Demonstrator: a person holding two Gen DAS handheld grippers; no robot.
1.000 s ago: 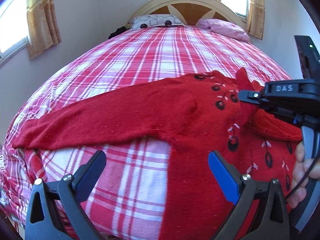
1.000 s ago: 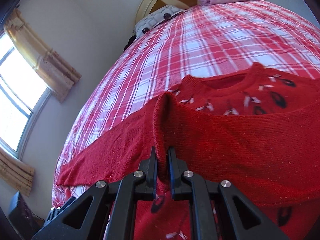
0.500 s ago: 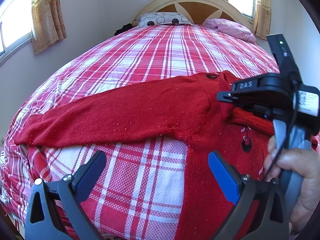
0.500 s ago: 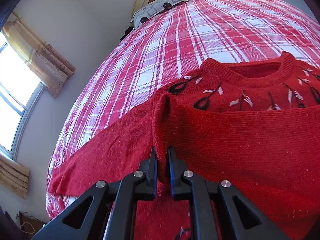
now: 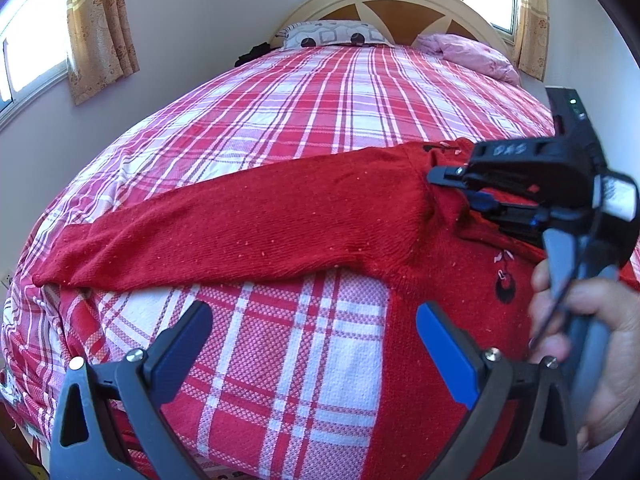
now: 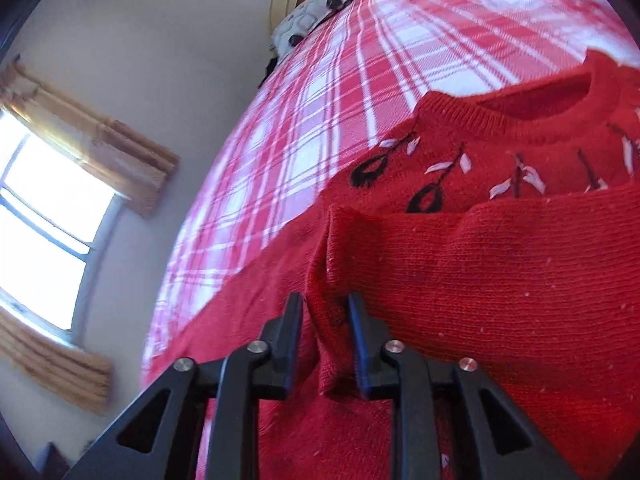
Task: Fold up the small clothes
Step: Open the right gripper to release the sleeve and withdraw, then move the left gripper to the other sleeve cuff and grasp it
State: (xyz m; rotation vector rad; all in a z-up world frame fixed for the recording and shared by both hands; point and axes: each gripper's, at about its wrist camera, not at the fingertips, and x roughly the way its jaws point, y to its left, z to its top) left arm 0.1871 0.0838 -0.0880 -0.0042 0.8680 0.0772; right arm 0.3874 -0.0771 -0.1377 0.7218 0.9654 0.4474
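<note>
A small red knitted sweater (image 5: 280, 224) with black and white cherry motifs lies on the plaid bed; its left sleeve stretches out to the left. The other sleeve (image 6: 520, 280) is folded across the chest below the collar (image 6: 508, 116). My right gripper (image 6: 325, 312) has its jaws parted a little around the sleeve's cuff, which still stands between them; it also shows in the left wrist view (image 5: 452, 184) over the sweater's shoulder. My left gripper (image 5: 312, 332) is open and empty, above the bedspread just below the outstretched sleeve.
The bed has a red and white plaid cover (image 5: 340, 100), a wooden headboard (image 5: 396, 8), a patterned pillow (image 5: 332, 36) and a pink pillow (image 5: 472, 54). Curtained windows (image 5: 100, 28) are on the left wall. The bed's near edge drops off at lower left.
My right gripper carried the cuff leftwards across the chest, lowered it, and its jaws have now parted from shut. My left gripper stayed open, drifting slightly closer to the bed.
</note>
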